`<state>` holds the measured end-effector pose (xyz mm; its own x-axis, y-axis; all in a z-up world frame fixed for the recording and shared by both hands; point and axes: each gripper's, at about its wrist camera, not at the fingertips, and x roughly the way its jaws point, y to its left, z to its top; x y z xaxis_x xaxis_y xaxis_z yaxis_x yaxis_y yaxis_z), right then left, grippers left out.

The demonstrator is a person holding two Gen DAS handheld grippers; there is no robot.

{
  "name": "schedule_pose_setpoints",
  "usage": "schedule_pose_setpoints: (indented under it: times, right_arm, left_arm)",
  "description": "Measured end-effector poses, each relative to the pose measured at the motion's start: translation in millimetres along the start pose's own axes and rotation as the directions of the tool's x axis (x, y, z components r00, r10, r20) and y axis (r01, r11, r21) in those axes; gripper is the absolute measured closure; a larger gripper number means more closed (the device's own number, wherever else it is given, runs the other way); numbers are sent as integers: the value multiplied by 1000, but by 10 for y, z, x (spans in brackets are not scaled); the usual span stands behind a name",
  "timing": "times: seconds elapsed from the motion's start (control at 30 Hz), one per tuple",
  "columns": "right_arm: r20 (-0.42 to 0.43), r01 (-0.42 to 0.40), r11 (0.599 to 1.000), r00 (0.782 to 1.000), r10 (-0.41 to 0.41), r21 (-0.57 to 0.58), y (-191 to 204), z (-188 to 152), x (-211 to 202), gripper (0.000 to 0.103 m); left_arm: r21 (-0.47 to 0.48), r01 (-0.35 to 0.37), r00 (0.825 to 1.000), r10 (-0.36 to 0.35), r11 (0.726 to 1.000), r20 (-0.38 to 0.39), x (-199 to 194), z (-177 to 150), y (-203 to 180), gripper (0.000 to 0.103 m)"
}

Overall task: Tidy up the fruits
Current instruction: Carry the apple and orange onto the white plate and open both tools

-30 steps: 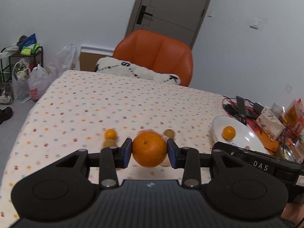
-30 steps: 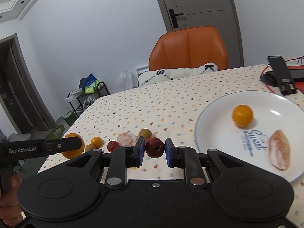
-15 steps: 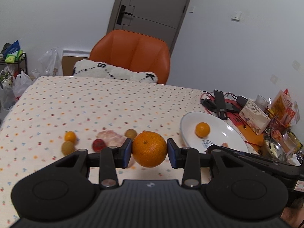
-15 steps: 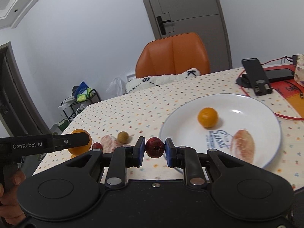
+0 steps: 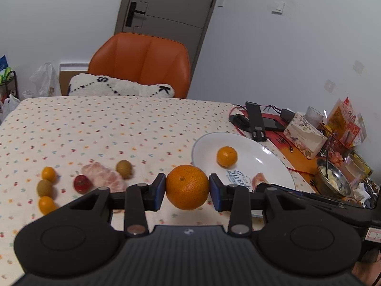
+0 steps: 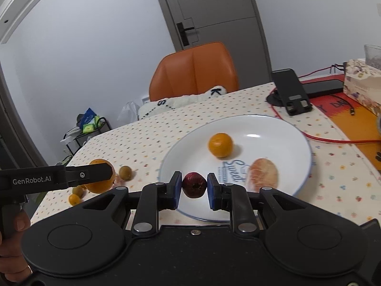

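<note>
Orange (image 5: 187,187) pinched in left gripper (image 5: 187,191) fingers; right gripper (image 6: 194,190) fingers pinch dark red fruit (image 6: 194,185) over white plate (image 6: 281,128).

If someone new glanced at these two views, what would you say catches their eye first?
Probably the big orange clamped in the left hand-held gripper, hovering above the dotted tablecloth. Next, the small dark red fruit pinched in the right hand-held gripper over the near rim of the white plate, which already holds a small orange and a peeled citrus piece.

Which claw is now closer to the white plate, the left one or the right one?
Right. The right claw, holding a dark red fruit, is over the white plate's near rim; the left claw, holding an orange, is beside it.
</note>
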<state>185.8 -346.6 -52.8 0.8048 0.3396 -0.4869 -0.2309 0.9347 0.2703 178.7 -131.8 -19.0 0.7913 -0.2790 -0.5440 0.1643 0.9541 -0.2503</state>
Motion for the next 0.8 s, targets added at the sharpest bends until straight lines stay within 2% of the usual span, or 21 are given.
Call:
schedule_pose_setpoints:
  times: [0.4,0.47,0.53,0.8]
  right_arm:
    - [-15,30,999,999,-29,38,-246,-63,49,82]
    - [-21,29,999,999,-28,44,-275,-69,61,80]
    - [-24,29,998,999,-28,51,-303,-72,62,74]
    - [-10,30,997,1000,-30,74,-410,-57,-11,74]
  left_arm:
    - [56,28,999,-26,998,-40,272,-22,-298,65]
    - [61,27,999,-24,998,-47,330,-23,-332,65]
    - [64,25,998,-22,998,-54,379,-25,-355,65]
    - [83,40,997,-34,996,-69,529,5,-472,65]
